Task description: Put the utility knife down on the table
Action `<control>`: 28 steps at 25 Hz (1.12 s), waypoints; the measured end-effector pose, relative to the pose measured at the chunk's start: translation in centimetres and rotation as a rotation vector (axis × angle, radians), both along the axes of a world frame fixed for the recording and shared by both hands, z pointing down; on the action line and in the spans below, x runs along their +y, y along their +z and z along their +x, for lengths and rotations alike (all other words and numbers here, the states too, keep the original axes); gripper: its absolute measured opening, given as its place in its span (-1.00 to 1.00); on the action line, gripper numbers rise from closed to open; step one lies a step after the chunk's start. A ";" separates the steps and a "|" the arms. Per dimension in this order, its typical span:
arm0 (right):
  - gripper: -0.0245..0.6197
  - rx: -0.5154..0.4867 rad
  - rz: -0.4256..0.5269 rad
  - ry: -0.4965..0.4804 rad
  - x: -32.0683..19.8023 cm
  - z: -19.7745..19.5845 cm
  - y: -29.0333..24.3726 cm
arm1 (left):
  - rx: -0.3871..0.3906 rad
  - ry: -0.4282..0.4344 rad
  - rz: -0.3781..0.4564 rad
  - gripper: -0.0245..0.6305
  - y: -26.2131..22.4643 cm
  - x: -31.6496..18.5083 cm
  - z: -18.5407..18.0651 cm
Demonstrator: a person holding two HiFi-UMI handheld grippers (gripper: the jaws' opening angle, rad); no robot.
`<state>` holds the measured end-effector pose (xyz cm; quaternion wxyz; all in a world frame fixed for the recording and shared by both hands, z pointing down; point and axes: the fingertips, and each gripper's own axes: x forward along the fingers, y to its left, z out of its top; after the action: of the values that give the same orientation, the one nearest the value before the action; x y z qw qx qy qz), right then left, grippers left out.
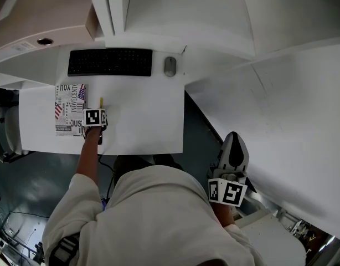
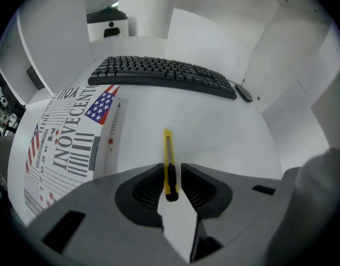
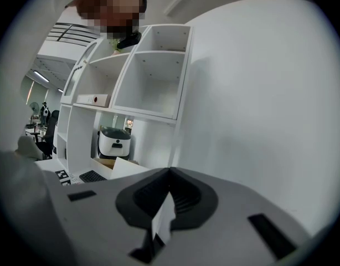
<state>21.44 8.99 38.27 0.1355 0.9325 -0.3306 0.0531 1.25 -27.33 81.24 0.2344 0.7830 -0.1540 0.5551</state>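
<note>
Utility knife (image 2: 169,168) – apparently flat – on table (image 2: 220,134), keyboard (image 2: 164,75) behind, paper (image 2: 65,143) left

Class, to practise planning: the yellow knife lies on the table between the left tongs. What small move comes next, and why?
Probably lift the left tongs straight up. The knife already lies flat on the table and the tongs stand open around it, so it seems released; a straight lift should avoid nudging it.

The newspaper-print mat (image 2: 65,148) on the table (image 2: 225,132) bears large letters "NOVECENT" and, at one end, "JUS".
</note>
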 end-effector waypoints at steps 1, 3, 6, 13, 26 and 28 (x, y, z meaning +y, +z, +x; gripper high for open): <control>-0.91 -0.001 0.000 -0.001 0.0 0.0 0.0 | -0.001 0.000 0.000 -0.62 0.0 0.0 0.0; -0.91 -0.002 0.002 -0.003 -0.1 0.1 0.0 | -0.001 0.002 0.006 -0.56 -0.1 -0.1 0.0; -0.91 -0.002 0.007 -0.009 -0.2 0.1 0.1 | 0.005 0.003 0.015 -0.52 -0.6 -0.3 -0.1; -0.91 -0.003 0.029 -0.037 -0.8 0.3 -0.2 | 0.049 0.003 0.056 -0.51 -3.4 -0.8 0.3; -0.91 -0.004 0.094 -0.136 -2.9 0.4 -0.9 | 0.222 -0.003 0.192 -0.63 -13.1 -1.1 1.3; -0.91 -0.002 0.110 -0.161 -3.5 0.6 -0.9 | 0.247 -0.009 0.218 -0.63 -14.6 -1.2 1.1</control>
<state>22.01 5.48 37.33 0.0878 0.9088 -0.4071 0.0248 2.40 -28.51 66.65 0.1675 0.8655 -0.1869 0.4336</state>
